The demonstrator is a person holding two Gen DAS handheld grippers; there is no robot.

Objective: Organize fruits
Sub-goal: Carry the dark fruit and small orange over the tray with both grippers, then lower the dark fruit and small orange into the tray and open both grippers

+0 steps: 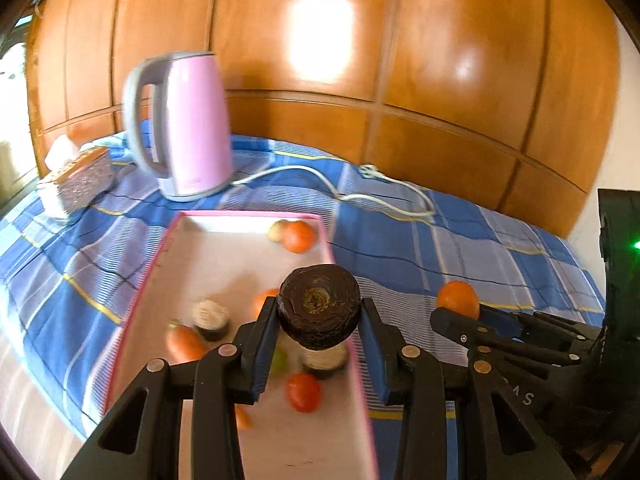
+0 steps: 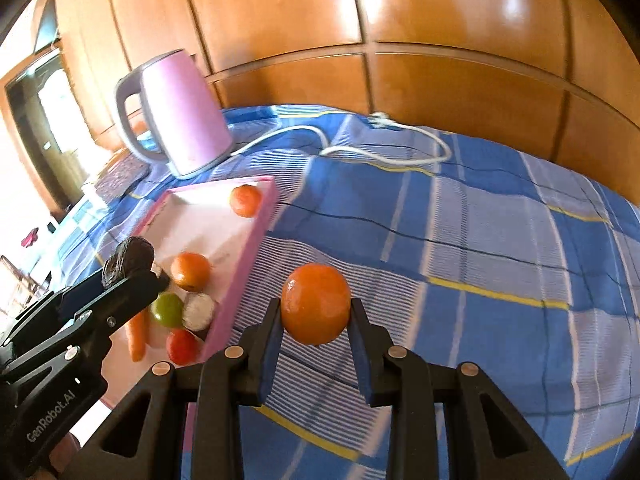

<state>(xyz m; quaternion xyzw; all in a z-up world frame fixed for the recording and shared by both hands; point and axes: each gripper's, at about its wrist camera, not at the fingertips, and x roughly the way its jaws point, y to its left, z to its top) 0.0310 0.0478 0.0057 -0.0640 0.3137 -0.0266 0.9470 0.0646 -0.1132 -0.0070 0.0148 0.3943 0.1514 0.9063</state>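
Left gripper (image 1: 319, 322) pinching dark round fruit (image 1: 319, 306) above pink tray (image 1: 136, 300); right gripper (image 2: 316, 320) clamping orange (image 2: 315, 303) beside it; slippage risk, both round, pad contact narrow

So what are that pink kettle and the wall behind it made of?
The pink kettle looks like smooth, satin plastic with a grey handle; its soft, dull sheen suggests that, though painted metal is possible. The wall looks like varnished wood: orange-brown panels with glossy glare.

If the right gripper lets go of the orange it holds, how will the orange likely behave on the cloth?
The orange is round, so it would probably roll on the checked cloth. Its skin looks glossy, so it may slip between the fingers. It keeps its shape in the grip, so it seems firm.
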